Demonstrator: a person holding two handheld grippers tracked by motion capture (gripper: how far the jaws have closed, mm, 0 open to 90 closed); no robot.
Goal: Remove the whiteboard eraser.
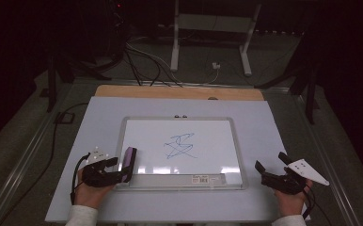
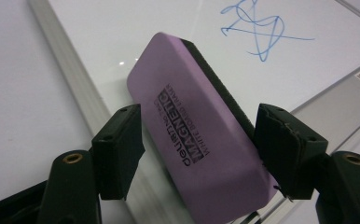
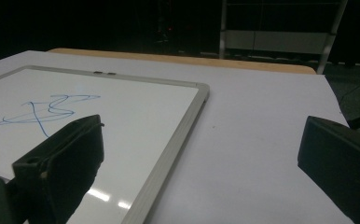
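A purple whiteboard eraser sits between the jaws of the left gripper, which press on its two long sides; it is tilted, with its black felt edge turned toward the board and its printed face toward the camera. In the high view the eraser stands at the left lower corner of the whiteboard, over the frame, with the left gripper beside it and the person's left hand behind it. The whiteboard lies flat on a pale table top, and inside its metal frame the white surface carries a blue scribble near the middle. A small label strip sits on the lower frame. The right gripper rests on the table just right of the board's right lower corner, apart from it, its jaws spread wide with nothing between them; its own view shows the board's edge running between the two black jaws.
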